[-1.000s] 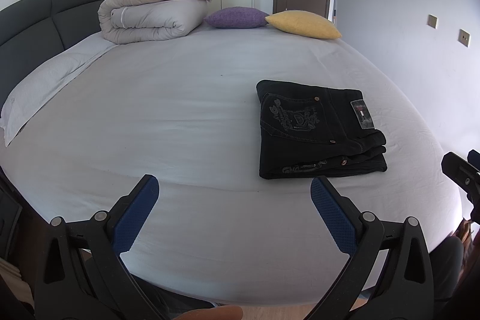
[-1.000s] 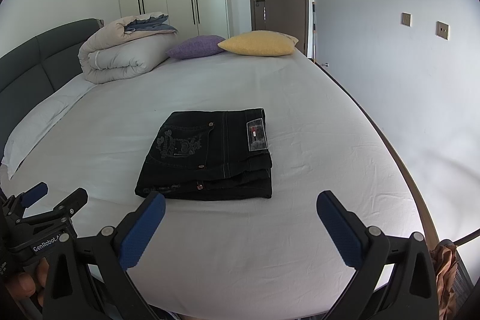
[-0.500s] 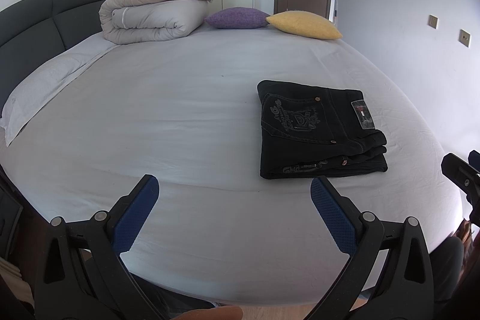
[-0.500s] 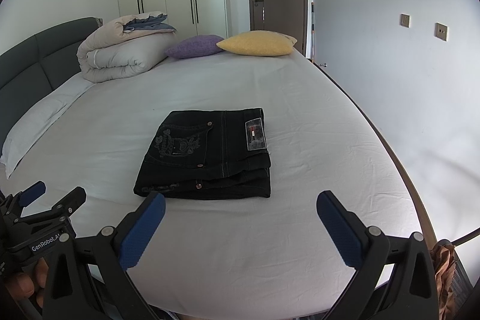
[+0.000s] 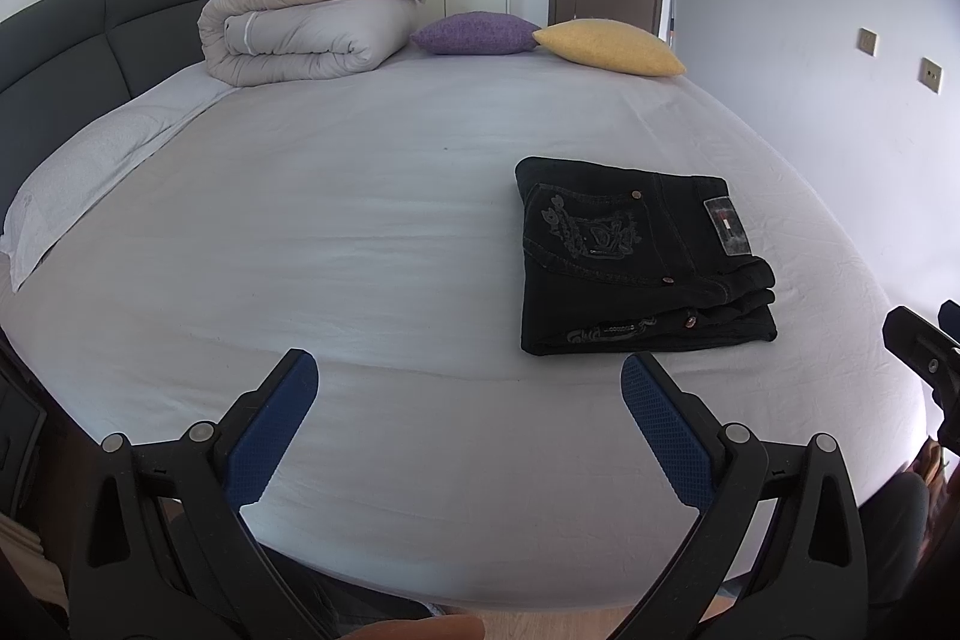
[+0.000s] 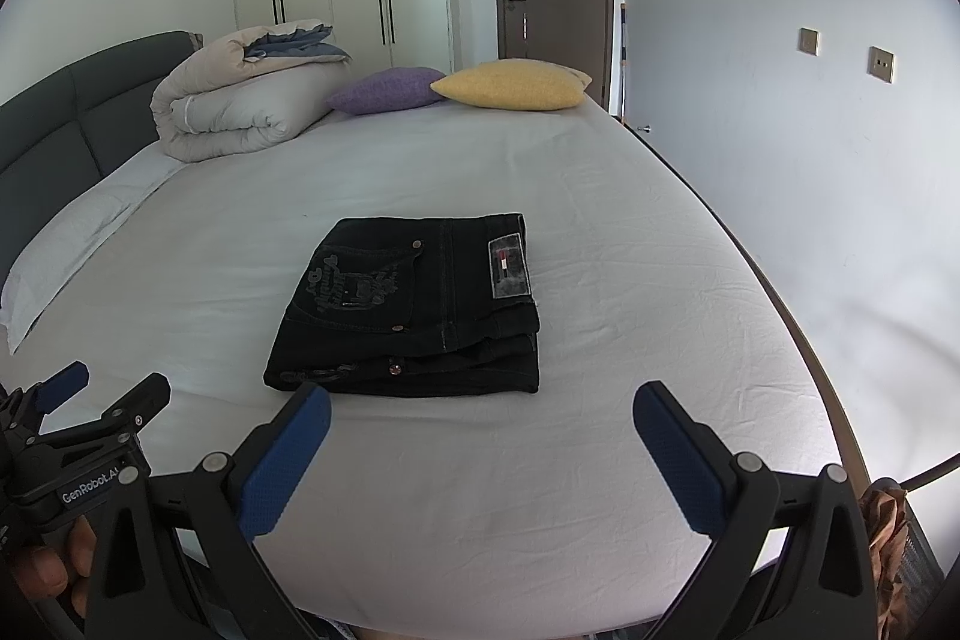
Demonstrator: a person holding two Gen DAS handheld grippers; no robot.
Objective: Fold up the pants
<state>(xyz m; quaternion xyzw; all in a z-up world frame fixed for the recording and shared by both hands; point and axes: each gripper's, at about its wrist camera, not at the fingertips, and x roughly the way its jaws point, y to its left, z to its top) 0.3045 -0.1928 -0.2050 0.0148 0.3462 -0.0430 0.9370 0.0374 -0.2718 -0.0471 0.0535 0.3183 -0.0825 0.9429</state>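
Black pants (image 5: 636,256) lie folded into a compact rectangle on the white bed sheet (image 5: 336,244), back pocket embroidery and waistband label facing up. They also show in the right wrist view (image 6: 414,304). My left gripper (image 5: 468,418) is open and empty, held near the bed's front edge, left of the pants. My right gripper (image 6: 480,448) is open and empty, just in front of the pants and apart from them. The left gripper also shows at the lower left of the right wrist view (image 6: 90,418).
A rolled duvet (image 5: 306,22), a purple cushion (image 5: 474,33) and a yellow cushion (image 5: 609,47) lie at the far end. A white pillow (image 5: 90,172) lies by the dark headboard (image 5: 90,22). A wall runs close along the bed's right side.
Both grippers stay open and nearly still. The right wrist view has shifted slightly; the pants have not moved.
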